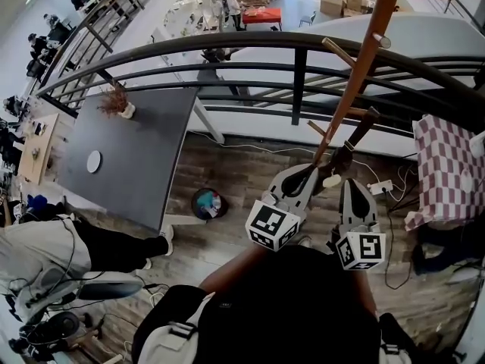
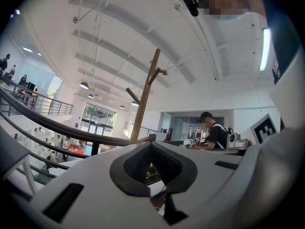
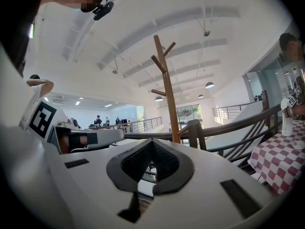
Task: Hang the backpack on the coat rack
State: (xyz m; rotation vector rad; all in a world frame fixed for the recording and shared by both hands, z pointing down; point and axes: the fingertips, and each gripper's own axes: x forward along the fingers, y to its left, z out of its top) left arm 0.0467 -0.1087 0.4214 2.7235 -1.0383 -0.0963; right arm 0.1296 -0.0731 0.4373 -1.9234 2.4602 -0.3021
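Note:
The wooden coat rack (image 1: 365,58) stands just ahead of me by the railing, its pole slanting up to the top right with short pegs on it. It also rises ahead in the left gripper view (image 2: 146,95) and the right gripper view (image 3: 166,88). My left gripper (image 1: 309,174) and right gripper (image 1: 352,182) hang side by side near the rack's foot, both shut with nothing between the pads. A black mass (image 1: 295,309) with a pale buckled strap (image 1: 176,337) fills the bottom of the head view; I cannot tell if it is the backpack.
A black curved railing (image 1: 297,73) runs behind the rack. A dark grey table (image 1: 136,158) with a dried plant (image 1: 117,105) is at the left, and a checked tablecloth (image 1: 447,165) at the right. A bin (image 1: 210,203) and a power strip (image 1: 380,186) lie on the wooden floor. A person (image 1: 68,249) sits at the lower left.

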